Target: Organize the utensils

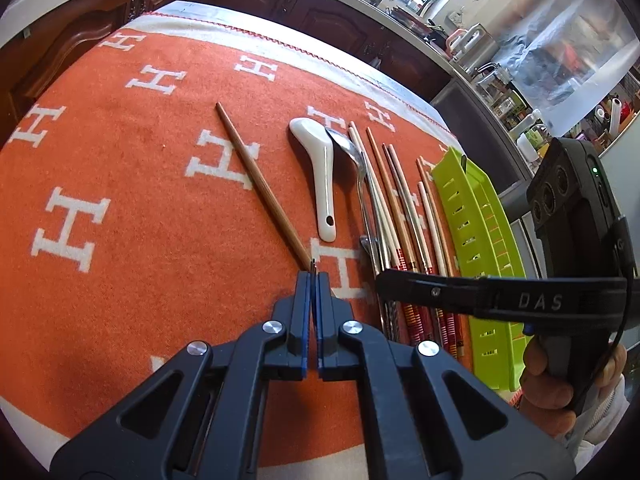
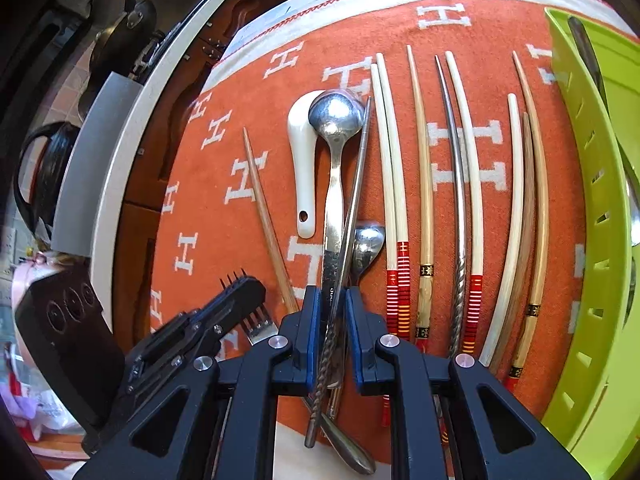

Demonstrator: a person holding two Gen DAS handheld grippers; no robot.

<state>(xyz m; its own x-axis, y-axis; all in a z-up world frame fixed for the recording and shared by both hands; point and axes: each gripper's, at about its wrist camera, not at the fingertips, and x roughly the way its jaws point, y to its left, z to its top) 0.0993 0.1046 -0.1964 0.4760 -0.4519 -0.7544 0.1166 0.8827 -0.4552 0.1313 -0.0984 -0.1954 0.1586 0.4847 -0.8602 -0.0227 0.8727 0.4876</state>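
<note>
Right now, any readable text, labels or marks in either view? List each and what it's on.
"DAS": on the black finger of the right gripper, left wrist view.
"H": white letter repeated across the orange woven cloth.
Engraving on the large steel spoon's handle: too small to read.

- Large white letter "H" shapes repeat in rows across the orange cloth point(image 1: 120, 168) that covers the table, from its far edge to its near edge. They show in both wrist views.
- The white letters "DAS" stand on a black strap point(image 1: 520, 300) that crosses the right side of the left wrist view, over the near end of the green tray point(image 1: 472, 216).
- Small stamped lettering sits on the handle of the large metal spoon point(image 2: 334, 184), near the table's front edge; it is too small to read.
</note>
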